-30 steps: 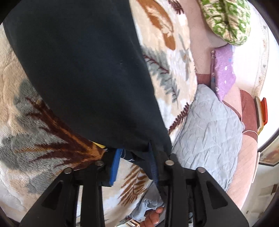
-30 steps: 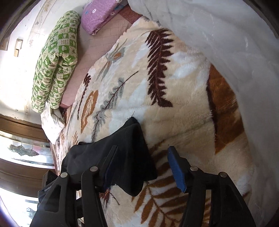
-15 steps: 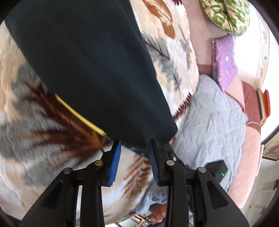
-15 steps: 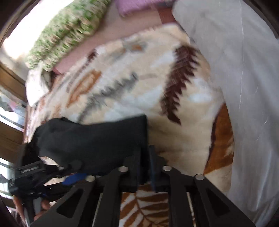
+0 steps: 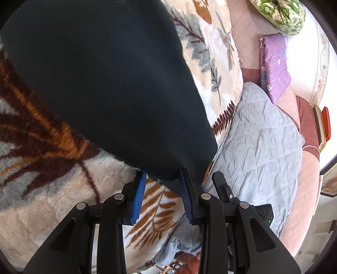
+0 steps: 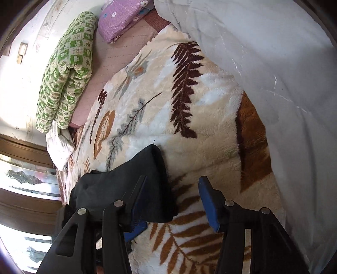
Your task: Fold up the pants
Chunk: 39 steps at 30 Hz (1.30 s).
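Dark folded fabric pants (image 5: pixel 101 84) lie on plush cream leaf-print blanket (image 6: pixel 210 134), ahead of both tongs. Left gripper (image 5: pixel 161 198) partly open, pants edge between pads, grip unclear. Right gripper (image 6: pixel 172 202) just reopened, empty, pants at its left pad. Grey quilted duvet (image 5: pixel 263 147) to the left gripper's right; green patterned rolled quilt (image 6: pixel 63 80) far ahead by wall.

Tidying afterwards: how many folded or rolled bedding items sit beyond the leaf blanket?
2: a green patterned quilt by the wall and a purple floral bundle beside it; others may be hidden.

Bright daylight blows out the white edges, fisheye curvature bends both frames, and focus stays sharp.
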Motion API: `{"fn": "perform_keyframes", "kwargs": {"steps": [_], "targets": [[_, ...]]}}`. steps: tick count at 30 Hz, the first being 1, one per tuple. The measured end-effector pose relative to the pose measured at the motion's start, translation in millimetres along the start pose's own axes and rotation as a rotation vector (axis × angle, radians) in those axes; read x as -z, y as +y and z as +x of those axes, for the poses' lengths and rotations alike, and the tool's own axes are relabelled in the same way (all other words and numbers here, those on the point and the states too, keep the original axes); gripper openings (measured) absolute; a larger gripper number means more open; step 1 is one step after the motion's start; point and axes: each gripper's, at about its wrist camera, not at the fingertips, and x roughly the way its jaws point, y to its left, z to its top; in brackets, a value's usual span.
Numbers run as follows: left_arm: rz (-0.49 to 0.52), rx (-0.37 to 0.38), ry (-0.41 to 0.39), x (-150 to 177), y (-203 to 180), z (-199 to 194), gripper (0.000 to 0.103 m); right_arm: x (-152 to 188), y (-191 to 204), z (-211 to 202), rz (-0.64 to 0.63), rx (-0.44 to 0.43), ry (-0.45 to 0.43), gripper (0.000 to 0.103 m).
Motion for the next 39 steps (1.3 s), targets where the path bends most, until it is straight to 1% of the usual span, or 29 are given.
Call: {"fn": "perform_keyframes", "kwargs": {"steps": [2,4,5,7,8,10,12,13,14,15,18,20,21,22,23,24,25,26,27,28,29,32,35,39], "targets": [[-0.001,-0.002,-0.012,-4,-6,4,0.03,0,3,5,0.009,-0.006,0.002,0.052],[0.034,-0.025,-0.01,-5,-12,7,0.03,0,3,7,0.017,-0.014,0.0,0.054],[0.049,-0.035,-0.01,-5,-13,7,0.027,-1,3,8,0.023,-0.016,-0.002,0.054],[0.065,-0.036,0.012,-8,-11,8,0.015,-3,4,11,0.025,-0.024,-0.005,0.056],[0.053,-0.034,0.026,-11,-9,9,0.013,-4,4,13,0.028,-0.028,-0.006,0.057],[0.024,-0.018,0.052,-15,-3,10,0.012,-7,4,18,0.034,-0.031,-0.003,0.061],[0.028,-0.02,0.055,-14,-3,9,0.012,-11,6,27,0.035,-0.031,0.012,0.065],[0.035,-0.023,0.052,-13,-4,8,0.012,-13,8,30,0.033,-0.032,0.016,0.07],[0.038,-0.02,0.055,-12,-4,9,0.012,-16,10,33,0.029,-0.051,0.021,0.08],[0.038,-0.018,0.06,-11,-2,9,0.012,-19,13,36,0.023,-0.066,0.033,0.083],[0.027,-0.006,0.072,-14,0,11,0.012,-25,25,50,-0.024,-0.091,0.096,0.083],[0.015,0.005,0.085,-17,1,10,0.012,-27,30,56,-0.038,-0.084,0.121,0.083],[0.014,0.007,0.086,-18,1,10,0.012,-28,32,58,-0.045,-0.098,0.136,0.077],[0.015,0.007,0.081,-19,1,9,0.012,-28,32,59,-0.039,-0.125,0.149,0.059],[0.014,0.006,0.08,-19,1,10,0.012,-27,30,64,-0.014,-0.178,0.187,0.048],[0.018,0.003,0.078,-19,2,11,0.012,-25,27,70,0.012,-0.191,0.219,0.047],[0.03,-0.001,0.073,-19,1,11,0.012,-24,26,74,0.018,-0.191,0.223,0.044],[0.039,-0.004,0.074,-19,-1,12,0.012,-25,25,74,0.019,-0.19,0.215,0.036],[0.05,-0.007,0.075,-20,-3,12,0.012,-26,23,73,0.031,-0.185,0.208,0.031],[0.063,-0.01,0.076,-21,-5,11,0.009,-26,22,72,0.042,-0.182,0.198,0.024],[0.072,-0.011,0.077,-21,-7,11,0.008,-25,22,70,0.033,-0.177,0.188,0.019],[0.088,-0.004,0.098,-22,-7,9,0.006,-22,23,63,0.035,-0.154,0.167,0.015],[0.108,0.013,0.112,-24,-12,4,0.006,-21,31,54,0.017,-0.139,0.14,0.014],[0.109,0.039,0.121,-23,-13,-8,0.006,-20,47,39,-0.016,-0.116,0.117,0.014]]}}
